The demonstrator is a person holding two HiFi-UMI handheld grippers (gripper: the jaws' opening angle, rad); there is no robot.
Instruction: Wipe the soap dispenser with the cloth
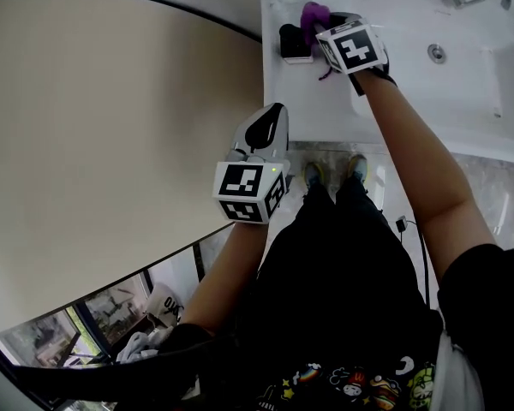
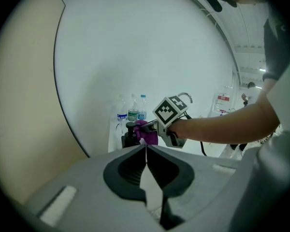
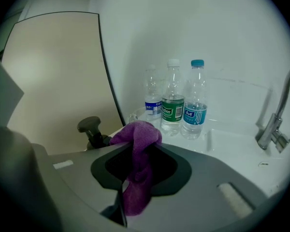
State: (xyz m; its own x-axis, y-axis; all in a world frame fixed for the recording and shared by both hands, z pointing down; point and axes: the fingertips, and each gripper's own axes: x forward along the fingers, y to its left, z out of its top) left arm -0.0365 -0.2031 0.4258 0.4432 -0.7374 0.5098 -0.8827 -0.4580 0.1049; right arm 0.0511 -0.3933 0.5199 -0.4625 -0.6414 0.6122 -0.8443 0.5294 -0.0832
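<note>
None of the wiping looks done: my right fingers (image 3: 166, 168) pinch the cloth (image 3: 135, 178) just beside the dispenser (image 3: 89, 125), far left on the counter (image 1: 325, 114). My left fingers (image 2: 128, 170) are pressed together, empty, nearer.

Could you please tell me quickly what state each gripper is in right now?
Left gripper: closed, empty.
Right gripper: closed on the purple cloth.

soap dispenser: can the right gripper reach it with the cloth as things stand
Probably yes. The right gripper, shut on the cloth, sits just beside the soap dispenser, and nothing stands between them.
</note>
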